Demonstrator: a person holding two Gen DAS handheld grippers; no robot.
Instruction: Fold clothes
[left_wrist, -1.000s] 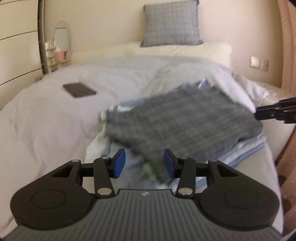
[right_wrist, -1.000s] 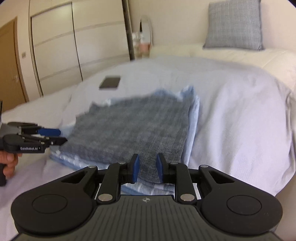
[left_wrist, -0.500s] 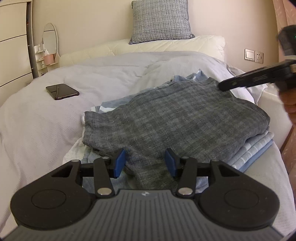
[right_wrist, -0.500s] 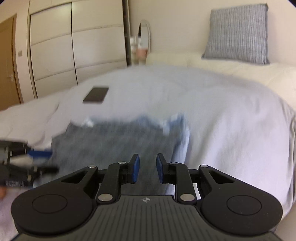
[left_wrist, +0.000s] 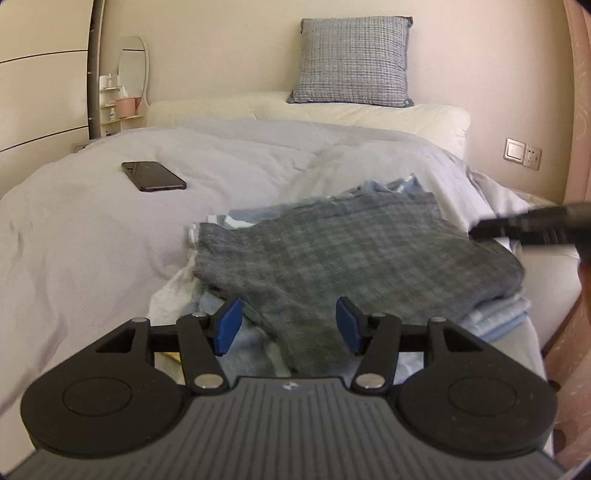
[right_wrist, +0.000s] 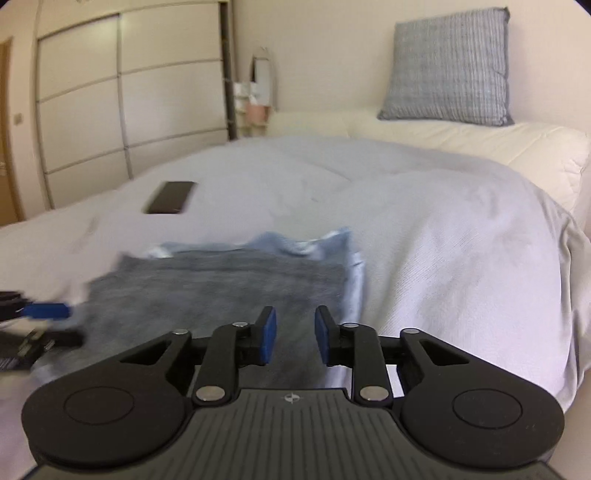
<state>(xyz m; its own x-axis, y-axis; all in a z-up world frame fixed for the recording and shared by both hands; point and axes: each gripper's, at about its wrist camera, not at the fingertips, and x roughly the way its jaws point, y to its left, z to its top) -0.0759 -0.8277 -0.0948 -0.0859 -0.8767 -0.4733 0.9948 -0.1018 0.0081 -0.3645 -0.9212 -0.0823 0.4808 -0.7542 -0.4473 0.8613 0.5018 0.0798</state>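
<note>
Item: folded grey checked woven garment (left_wrist: 354, 254), lying on top of a stack of pale blue striped folded clothes (left_wrist: 495, 317), near the foot corner of a bed with a pale lilac cover (left_wrist: 92, 236).

Left gripper (left_wrist: 288, 325): fingers spread wide, holding nothing, low over the near edge of the grey garment.

Right gripper (right_wrist: 291, 336): fingers parted by a narrower gap, empty, over the garment's right side; in the left view it shows as a dark blurred bar at the stack's far right.

Orientation: long axis of the grey garment runs roughly across the left view; a narrower flap points toward the left gripper.

Risks, as judged: the stack sits close to the mattress edge, so a sideways push could slide it off; a deep pinch could catch the blue layers beneath and drag the pile apart; a lift by the loose flap could undo the fold.

Also present: black smartphone (left_wrist: 153, 176), well apart on the cover; grey checked cushion (left_wrist: 352, 61) at the headboard.
</note>
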